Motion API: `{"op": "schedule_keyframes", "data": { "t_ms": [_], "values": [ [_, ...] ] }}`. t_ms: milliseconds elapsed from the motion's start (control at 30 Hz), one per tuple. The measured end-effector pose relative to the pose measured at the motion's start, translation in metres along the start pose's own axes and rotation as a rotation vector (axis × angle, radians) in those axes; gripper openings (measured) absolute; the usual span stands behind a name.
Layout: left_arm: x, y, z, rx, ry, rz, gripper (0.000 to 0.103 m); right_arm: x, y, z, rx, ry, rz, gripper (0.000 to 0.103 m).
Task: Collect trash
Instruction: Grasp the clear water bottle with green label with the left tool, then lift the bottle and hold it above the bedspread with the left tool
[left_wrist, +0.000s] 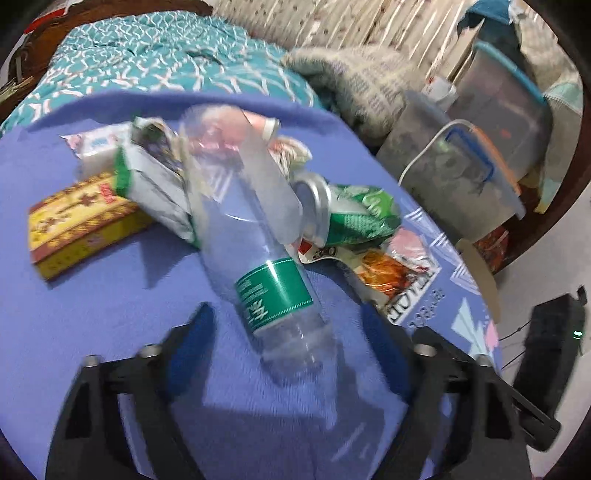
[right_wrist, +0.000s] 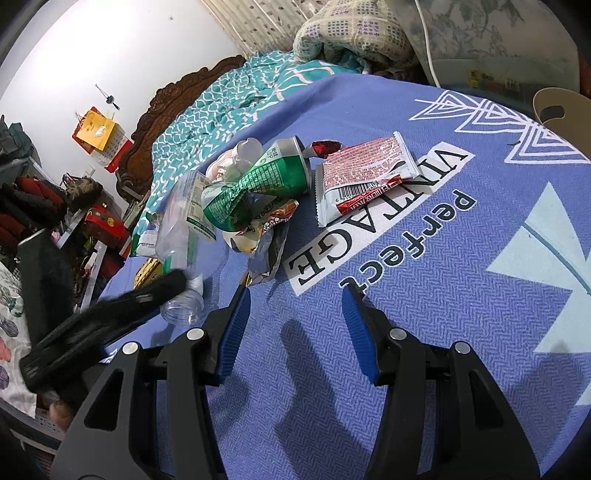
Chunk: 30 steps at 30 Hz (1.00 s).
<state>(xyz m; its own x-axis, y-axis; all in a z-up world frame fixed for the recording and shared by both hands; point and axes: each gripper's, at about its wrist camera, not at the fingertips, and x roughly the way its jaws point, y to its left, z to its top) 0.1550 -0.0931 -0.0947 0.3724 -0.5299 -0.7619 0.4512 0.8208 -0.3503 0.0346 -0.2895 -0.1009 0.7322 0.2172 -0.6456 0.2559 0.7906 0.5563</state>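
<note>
Plastic bottle (left_wrist: 258, 236) leans on crushed can (left_wrist: 351, 214), yellow box (left_wrist: 81, 225) beside.

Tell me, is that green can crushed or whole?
Crushed. The green can is twisted and creased at its middle, and its body looks crumpled.

- I am working in a lived-in bedroom: a bed with a teal quilt (left_wrist: 155, 55).
- Its carved wooden headboard (right_wrist: 177, 96) stands behind the quilt.
- Lidded storage bins (left_wrist: 491, 122) crowd beside the bed.

Cluttered bedroom, white wall
A carved wooden headboard (right_wrist: 177, 107) backs a teal quilt (left_wrist: 155, 62); lidded storage bins (left_wrist: 476, 155) stand alongside.
</note>
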Motion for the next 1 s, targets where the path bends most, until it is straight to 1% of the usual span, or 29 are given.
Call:
{"op": "schedule_keyframes", "data": {
  "t_ms": [33, 67, 167, 233, 433, 500, 567, 633, 667, 700, 733, 767, 833, 867, 933, 1000],
  "values": [
    [0.004, 0.0, 0.0, 0.003, 0.012, 0.006, 0.05, 0.0, -0.001, 0.001, 0.002, 0.0, 0.003, 0.054],
    [0.005, -0.001, 0.0, 0.009, 0.005, 0.018, 0.048, 0.001, -0.001, 0.001, 0.004, 0.0, 0.005, 0.054],
    [-0.001, 0.001, -0.007, 0.012, 0.011, 0.022, 0.046, 0.001, -0.003, 0.002, 0.004, 0.001, 0.009, 0.054],
    [-0.015, 0.002, -0.02, 0.017, 0.004, 0.011, 0.046, 0.001, -0.003, 0.002, 0.004, 0.002, 0.01, 0.054],
    [-0.065, 0.007, -0.081, 0.093, -0.012, 0.01, 0.043, 0.001, -0.004, 0.002, 0.002, 0.002, 0.009, 0.054],
    [-0.08, 0.014, -0.101, 0.085, -0.009, 0.004, 0.043, 0.001, -0.004, 0.002, -0.002, 0.002, 0.005, 0.054],
    [-0.089, 0.021, -0.112, 0.068, -0.012, 0.0, 0.042, 0.001, -0.005, 0.003, -0.003, 0.002, 0.004, 0.055],
    [-0.096, 0.025, -0.121, 0.052, -0.02, 0.019, 0.042, 0.001, -0.004, 0.002, -0.002, 0.002, 0.005, 0.055],
    [-0.097, 0.025, -0.122, 0.049, -0.024, 0.024, 0.045, 0.001, -0.004, 0.002, -0.003, 0.002, 0.004, 0.055],
    [-0.098, 0.025, -0.122, 0.041, -0.033, 0.034, 0.052, 0.001, -0.004, 0.002, -0.004, 0.002, 0.003, 0.055],
    [-0.099, 0.026, -0.121, 0.033, -0.042, 0.045, 0.069, 0.001, -0.004, 0.003, -0.007, 0.002, 0.0, 0.055],
    [-0.101, 0.026, -0.119, 0.023, -0.064, 0.055, 0.078, 0.002, -0.003, 0.002, -0.01, 0.002, -0.002, 0.055],
    [-0.102, 0.024, -0.114, 0.023, -0.085, 0.057, 0.079, 0.002, -0.002, 0.002, -0.014, 0.002, -0.006, 0.055],
    [-0.102, 0.023, -0.111, 0.026, -0.091, 0.06, 0.084, 0.003, -0.003, 0.002, -0.014, 0.002, -0.007, 0.055],
    [-0.101, 0.021, -0.104, 0.028, -0.113, 0.074, 0.088, 0.002, -0.001, 0.001, -0.015, 0.002, -0.007, 0.055],
    [-0.095, 0.02, -0.098, 0.027, -0.11, 0.073, 0.088, 0.002, -0.001, 0.001, -0.017, 0.002, -0.009, 0.055]
  ]
}}
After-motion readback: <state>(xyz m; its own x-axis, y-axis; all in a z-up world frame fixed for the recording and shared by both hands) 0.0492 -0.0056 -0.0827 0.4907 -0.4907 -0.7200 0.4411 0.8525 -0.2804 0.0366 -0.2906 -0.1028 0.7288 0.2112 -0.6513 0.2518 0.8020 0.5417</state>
